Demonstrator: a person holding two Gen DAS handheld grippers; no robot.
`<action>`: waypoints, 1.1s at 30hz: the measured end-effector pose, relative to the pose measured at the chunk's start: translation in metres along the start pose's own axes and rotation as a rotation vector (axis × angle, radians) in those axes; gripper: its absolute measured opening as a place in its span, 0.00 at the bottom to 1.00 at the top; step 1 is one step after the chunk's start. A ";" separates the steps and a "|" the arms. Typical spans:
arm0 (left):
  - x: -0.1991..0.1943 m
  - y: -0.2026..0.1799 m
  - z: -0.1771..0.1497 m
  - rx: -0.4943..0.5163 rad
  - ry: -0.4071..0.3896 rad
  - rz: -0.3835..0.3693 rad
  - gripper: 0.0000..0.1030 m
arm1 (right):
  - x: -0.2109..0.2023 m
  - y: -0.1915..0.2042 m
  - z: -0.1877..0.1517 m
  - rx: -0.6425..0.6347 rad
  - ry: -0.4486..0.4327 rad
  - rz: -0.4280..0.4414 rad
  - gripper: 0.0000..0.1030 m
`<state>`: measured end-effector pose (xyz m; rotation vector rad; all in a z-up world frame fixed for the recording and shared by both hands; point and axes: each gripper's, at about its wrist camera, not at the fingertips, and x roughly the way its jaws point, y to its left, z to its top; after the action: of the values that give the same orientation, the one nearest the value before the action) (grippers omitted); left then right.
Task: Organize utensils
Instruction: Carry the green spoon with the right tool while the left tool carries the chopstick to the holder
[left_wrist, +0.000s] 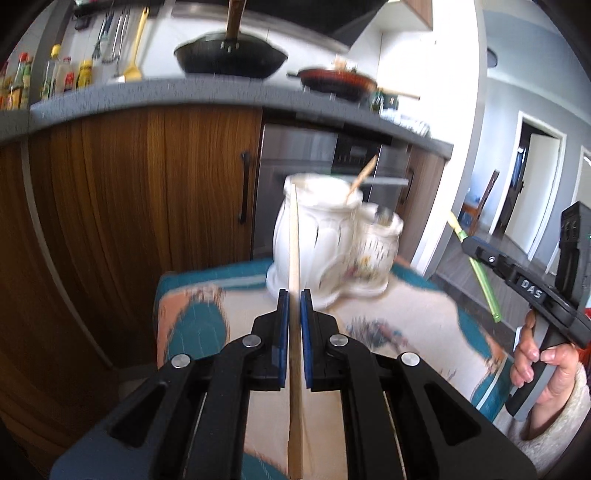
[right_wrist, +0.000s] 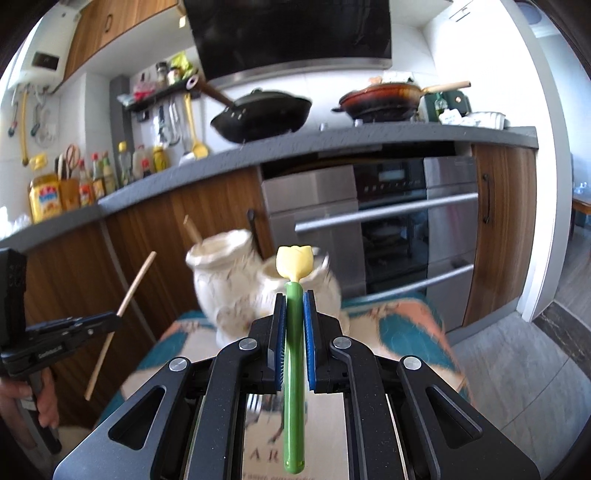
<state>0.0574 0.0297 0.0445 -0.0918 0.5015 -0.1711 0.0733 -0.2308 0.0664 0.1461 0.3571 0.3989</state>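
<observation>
The left gripper (left_wrist: 294, 299) was clamped tight on a thin pale wooden chopstick (left_wrist: 294, 258), stick pointing to 12 o'clock w/ its tip across the white ceramic double-pot utensil holder (left_wrist: 321, 236). The right gripper (right_wrist: 294, 299) pinched a green-handled utensil w/ a yellow tulip-shaped end (right_wrist: 294, 291), holder at 12 o'clock just behind it. The holder sat on a teal-and-peach patterned cloth (left_wrist: 192, 325).

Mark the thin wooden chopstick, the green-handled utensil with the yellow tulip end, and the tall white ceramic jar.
thin wooden chopstick (left_wrist: 294, 236), left wrist view, shaft above pads.
green-handled utensil with the yellow tulip end (right_wrist: 294, 350), right wrist view, handle.
tall white ceramic jar (left_wrist: 314, 236), left wrist view, body.
</observation>
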 end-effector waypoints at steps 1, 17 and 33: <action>-0.002 -0.001 0.008 0.001 -0.025 -0.006 0.06 | 0.001 -0.001 0.008 0.010 -0.019 0.002 0.10; 0.062 -0.010 0.115 -0.062 -0.237 -0.056 0.06 | 0.078 -0.018 0.084 0.166 -0.140 0.110 0.10; 0.120 -0.006 0.124 -0.084 -0.278 -0.049 0.06 | 0.147 -0.029 0.063 0.212 -0.076 0.148 0.10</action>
<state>0.2202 0.0078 0.0976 -0.2073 0.2296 -0.1822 0.2337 -0.2022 0.0730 0.3957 0.3145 0.4995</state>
